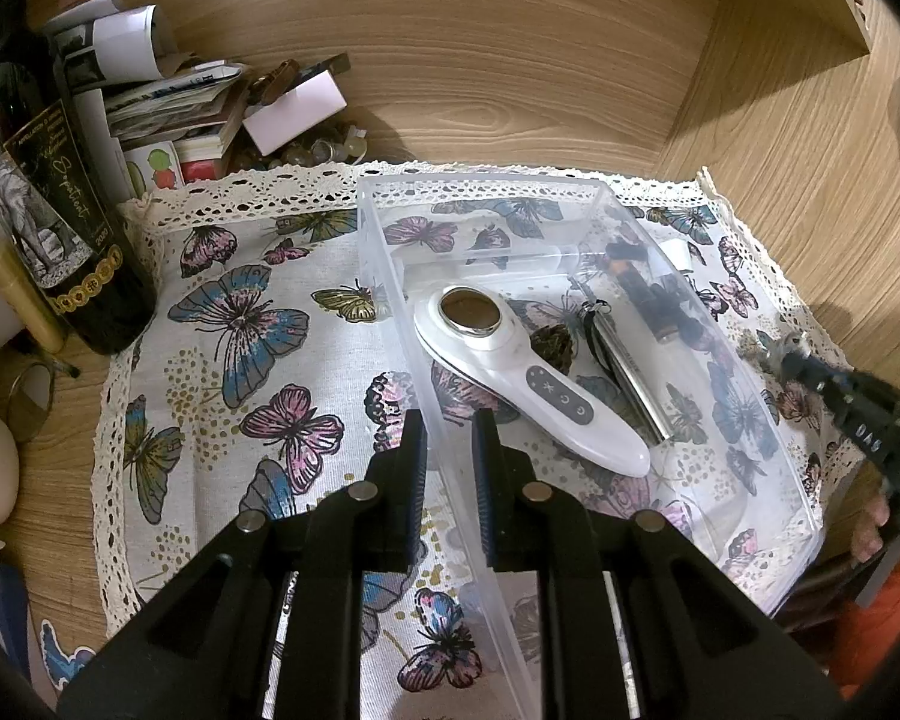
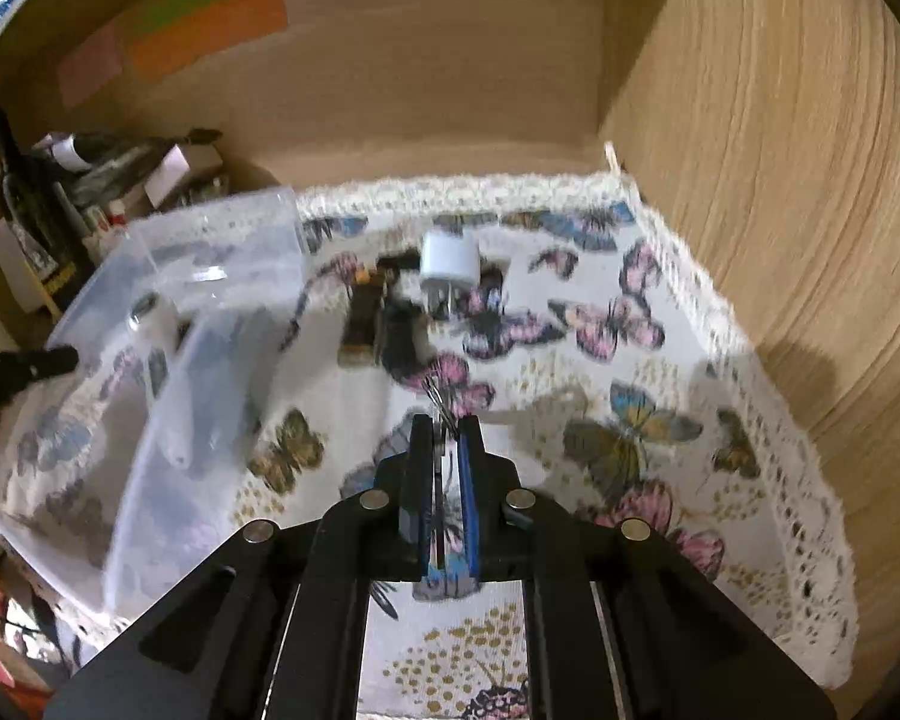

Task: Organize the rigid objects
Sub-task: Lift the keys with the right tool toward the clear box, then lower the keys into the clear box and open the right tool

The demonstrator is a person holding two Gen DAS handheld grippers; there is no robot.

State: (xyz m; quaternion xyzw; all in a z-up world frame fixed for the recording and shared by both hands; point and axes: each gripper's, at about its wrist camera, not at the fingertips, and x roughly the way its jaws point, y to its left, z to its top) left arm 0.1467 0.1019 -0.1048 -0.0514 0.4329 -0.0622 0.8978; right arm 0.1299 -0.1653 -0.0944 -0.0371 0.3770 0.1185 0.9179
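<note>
Your left tongs (image 1: 450, 456) are clamped on the near wall of the clear plastic bin (image 1: 768, 408), holding it steady on the butterfly cloth (image 1: 258, 360) over the counter. Your right tongs (image 2: 447, 450) are pressed together on a small metal piece with a wire ring (image 2: 441, 399); motion blur keeps me from naming it. The bin already holds a white handheld device (image 1: 510, 372) and a slim metal bar (image 1: 630, 378). Carry the piece over the bin's right wall, lower it into a free patch, then release. A white plug (image 2: 450, 267) and a dark object (image 2: 384, 318) wait on the cloth just beyond.
</note>
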